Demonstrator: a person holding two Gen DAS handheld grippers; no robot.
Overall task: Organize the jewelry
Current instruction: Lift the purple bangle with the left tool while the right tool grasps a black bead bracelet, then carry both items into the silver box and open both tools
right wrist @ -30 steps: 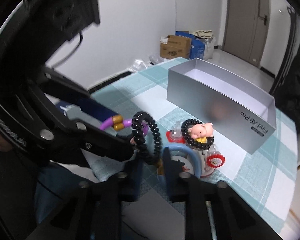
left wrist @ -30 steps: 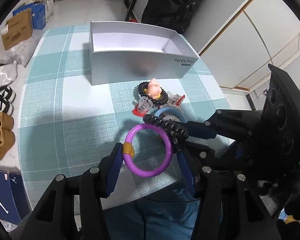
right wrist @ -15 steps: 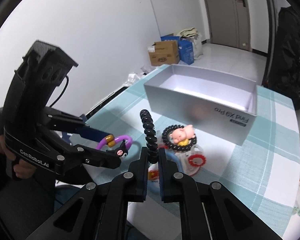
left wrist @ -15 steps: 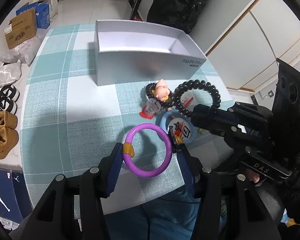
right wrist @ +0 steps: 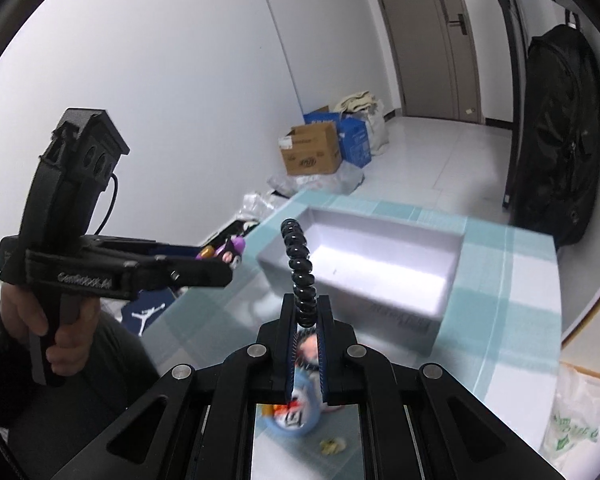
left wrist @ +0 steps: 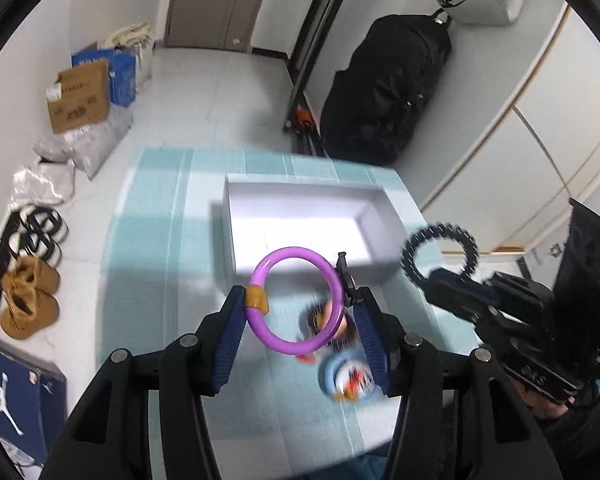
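Above the teal-and-white checked tablecloth [left wrist: 148, 280] we hold both grippers off the surface. Our left gripper [left wrist: 300, 304] clamps a glossy purple bangle [left wrist: 296, 300] across its width, one blue pad on each side; the ring carries an amber bead [left wrist: 257, 297] by the left pad and a small dark cartoon charm [right wrist: 231, 254]. Our right gripper [right wrist: 306, 320] has its fingers almost together, pinching the lower edge of a black coiled bracelet [right wrist: 298, 272]; from the left wrist view it reads as a full ring [left wrist: 440, 256] of ribbed black coils standing upright. Beyond both sits an open silver box [left wrist: 300, 220] with a white interior, nothing visible inside. Below the grippers, blurred, remain a blue round piece [right wrist: 296, 416] and other small trinkets we cannot resolve.
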